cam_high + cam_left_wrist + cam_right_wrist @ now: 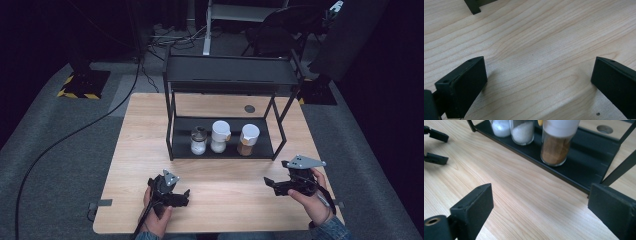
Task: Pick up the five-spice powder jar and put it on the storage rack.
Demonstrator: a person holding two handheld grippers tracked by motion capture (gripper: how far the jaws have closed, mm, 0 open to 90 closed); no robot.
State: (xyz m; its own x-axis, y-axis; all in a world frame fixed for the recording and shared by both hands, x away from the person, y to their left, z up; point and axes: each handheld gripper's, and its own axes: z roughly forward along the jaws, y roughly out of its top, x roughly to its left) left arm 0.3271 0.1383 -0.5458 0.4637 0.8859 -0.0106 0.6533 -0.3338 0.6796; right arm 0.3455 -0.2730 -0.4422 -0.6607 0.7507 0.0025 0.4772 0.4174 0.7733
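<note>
Work looks not yet begun. Left tool (186,194) and right tool (268,183) both stand wide and empty over the bench (225,200), in front of the black rack (172,140). Brown spice jar (556,145), nearest the right tool, waits untouched on the rack's lower shelf beside two white-filled jars (210,139).

Lighting: my table (150,150) evenly bright from overhead, surroundings near black. Shadows: soft, short, under my jaws. Glare: mild sheen on wood in my left gripper view. Focus: high view slightly soft; near jaws blurred.
</note>
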